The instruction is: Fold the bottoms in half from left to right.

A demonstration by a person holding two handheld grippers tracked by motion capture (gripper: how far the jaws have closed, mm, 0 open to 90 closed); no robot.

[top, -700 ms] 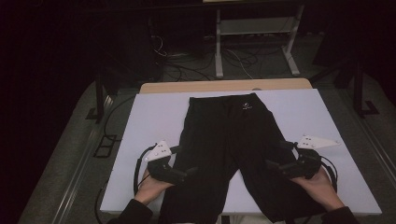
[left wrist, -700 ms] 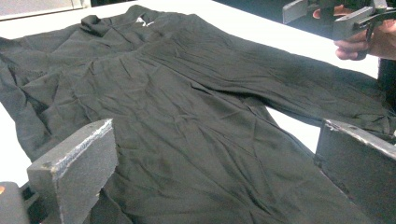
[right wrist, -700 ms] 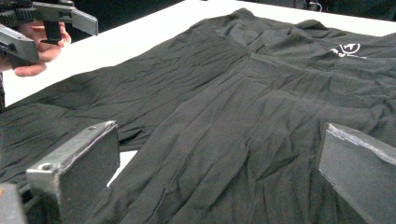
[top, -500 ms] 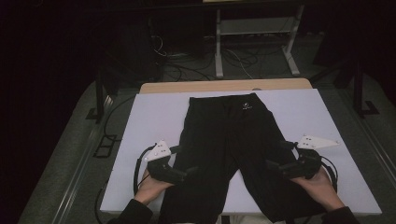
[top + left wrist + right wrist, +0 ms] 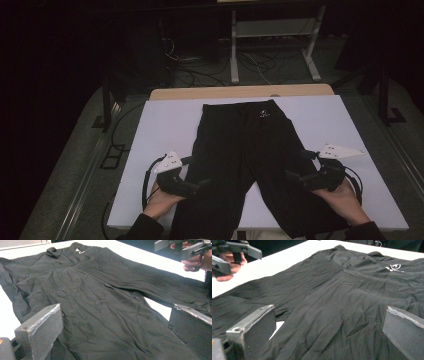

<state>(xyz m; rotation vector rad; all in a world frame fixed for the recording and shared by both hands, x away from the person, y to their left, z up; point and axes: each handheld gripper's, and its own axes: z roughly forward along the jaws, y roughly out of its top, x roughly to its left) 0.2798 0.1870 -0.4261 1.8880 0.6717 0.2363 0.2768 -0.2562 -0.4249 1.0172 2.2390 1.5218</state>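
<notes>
**Shorts flat on counter, both tongs open**

We note black shorts (image 5: 250,165) spread flat on the white counter (image 5: 165,125), waistband at the far side, legs pointing toward the person. A small white logo (image 5: 263,113) sits near the waistband. Our left tongs (image 5: 205,183) hover over the outer edge of the left leg, jaws spread wide, nothing between them. Our right tongs (image 5: 291,176) are at the right leg, jaws equally wide and empty. The fabric shows light wrinkles.
</notes>
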